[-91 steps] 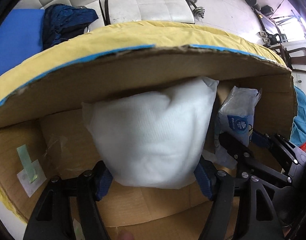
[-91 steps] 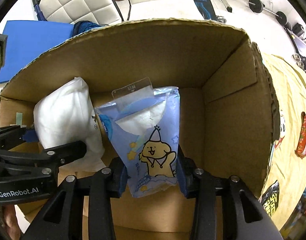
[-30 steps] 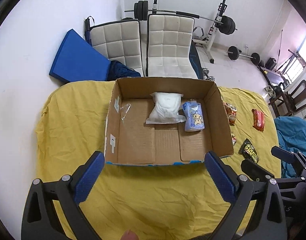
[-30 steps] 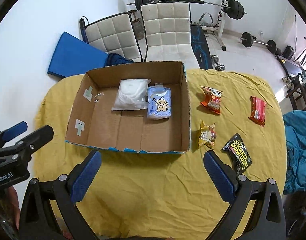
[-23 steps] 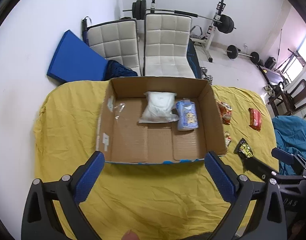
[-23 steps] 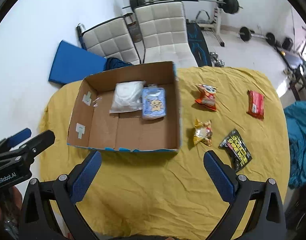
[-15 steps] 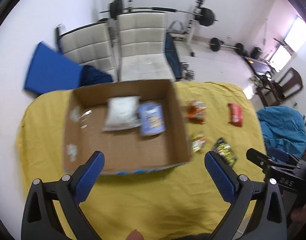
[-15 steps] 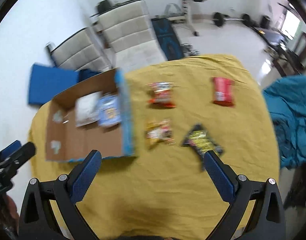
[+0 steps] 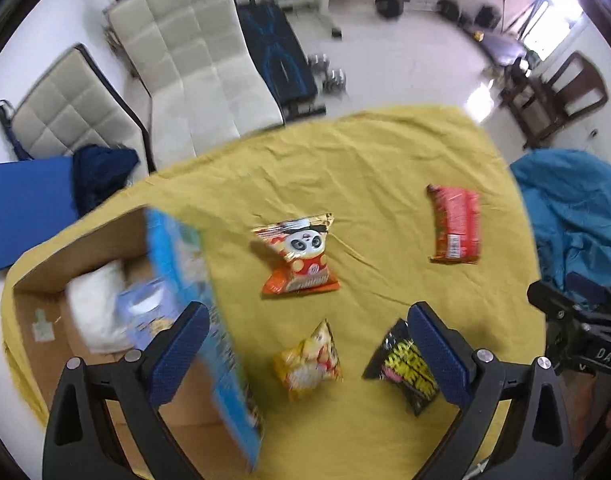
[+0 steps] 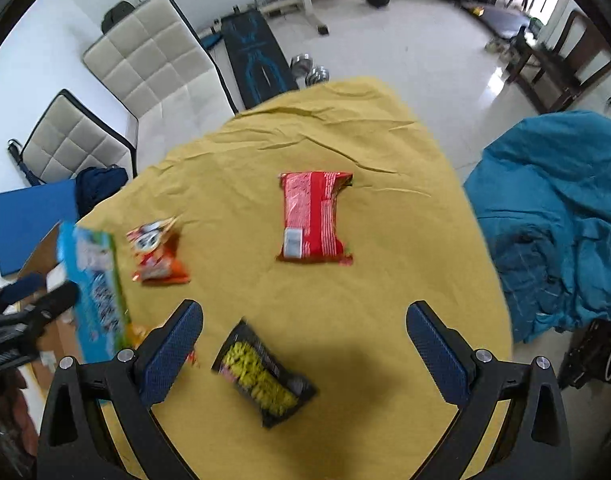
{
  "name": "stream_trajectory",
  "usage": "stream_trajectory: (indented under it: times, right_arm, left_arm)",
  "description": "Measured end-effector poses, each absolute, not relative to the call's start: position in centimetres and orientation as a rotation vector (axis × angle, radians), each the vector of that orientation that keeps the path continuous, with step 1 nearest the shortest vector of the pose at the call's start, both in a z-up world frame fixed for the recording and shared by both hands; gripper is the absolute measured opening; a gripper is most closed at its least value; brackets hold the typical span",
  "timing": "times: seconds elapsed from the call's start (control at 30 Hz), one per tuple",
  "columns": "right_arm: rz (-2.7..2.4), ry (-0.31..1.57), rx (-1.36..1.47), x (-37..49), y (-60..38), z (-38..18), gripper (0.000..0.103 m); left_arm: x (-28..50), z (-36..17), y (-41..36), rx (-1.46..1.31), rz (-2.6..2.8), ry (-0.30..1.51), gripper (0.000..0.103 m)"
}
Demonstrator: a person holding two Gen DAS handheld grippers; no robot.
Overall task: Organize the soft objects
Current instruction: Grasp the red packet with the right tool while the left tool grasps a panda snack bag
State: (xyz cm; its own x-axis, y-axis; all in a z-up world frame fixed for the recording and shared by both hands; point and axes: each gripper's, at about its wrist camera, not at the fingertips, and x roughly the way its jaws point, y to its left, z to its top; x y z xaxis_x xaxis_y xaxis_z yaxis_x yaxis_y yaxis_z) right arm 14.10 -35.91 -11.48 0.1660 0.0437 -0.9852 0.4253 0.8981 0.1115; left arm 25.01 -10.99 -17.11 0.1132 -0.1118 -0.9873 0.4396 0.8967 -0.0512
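Observation:
My left gripper (image 9: 305,348) is open and empty above a small yellow snack bag (image 9: 307,362). Near it lie a black and yellow packet (image 9: 405,368), a panda snack bag (image 9: 299,258) and a red packet (image 9: 455,224). The cardboard box (image 9: 193,292) at the left holds a white soft pack (image 9: 95,312) and a blue pouch (image 9: 145,316). My right gripper (image 10: 305,344) is open and empty above the yellow cloth, with the black packet (image 10: 263,380) below it, the red packet (image 10: 313,216) ahead and the panda bag (image 10: 157,252) to the left.
The table has a yellow cloth (image 9: 365,168). Two white padded chairs (image 9: 193,52) stand beyond its far edge, beside a blue mat (image 9: 21,208). A teal fabric heap (image 10: 557,216) lies off the right edge. Gym weights are on the floor behind.
Both grippers let go of the white pack and the blue pouch in the box, pulled back and up, then swung right over the loose snack packets.

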Motion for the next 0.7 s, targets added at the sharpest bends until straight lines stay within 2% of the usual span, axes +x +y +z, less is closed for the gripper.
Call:
stream_trajectory:
  times: [0.1,0.23,0.33,0.4,0.43,0.53,0.57,0.63,0.7]
  right_arm:
    - [-0.262,1.443,0.435,16.8,-37.4,-15.2,0.103]
    - [-0.264,1.519,0.462,19.8,-38.1,-20.2,0.101]
    - [-0.261,1.558,0.483,21.1,-38.6,-22.5,0.095]
    - [-0.258,1.573,0.498,21.6,-38.7,-23.6,0.091]
    - [-0.258,1.582,0.503,21.8,-38.8,-24.1,0.089]
    - [-0.263,1.608,0.503,22.1,-38.8,-25.3,0.081]
    - [-0.270,1.619,0.499,22.1,-38.8,-25.6,0.076]
    - [-0.267,1.634,0.497,22.1,-38.8,-26.3,0.060]
    - [-0.273,1.637,0.489,22.1,-38.7,-26.5,0.054]
  left_arm:
    - [27.3,-21.4,-12.6,0.288,-0.416,1.516,0.092]
    - [29.5,-26.0,-13.8,0.291,-0.380,1.608,0.092]
    - [30.7,-28.2,-13.8,0.281,-0.346,1.650,0.092]
    - [31.3,-28.9,-13.6,0.269,-0.331,1.662,0.085]
    - [31.5,-29.3,-13.5,0.266,-0.323,1.669,0.075]
    - [31.5,-30.2,-13.1,0.244,-0.315,1.695,0.062]
    - [31.4,-30.5,-13.0,0.241,-0.314,1.698,0.052]
    - [31.2,-30.6,-13.0,0.246,-0.312,1.697,0.042]
    - [30.9,-30.7,-12.8,0.243,-0.318,1.693,0.040]
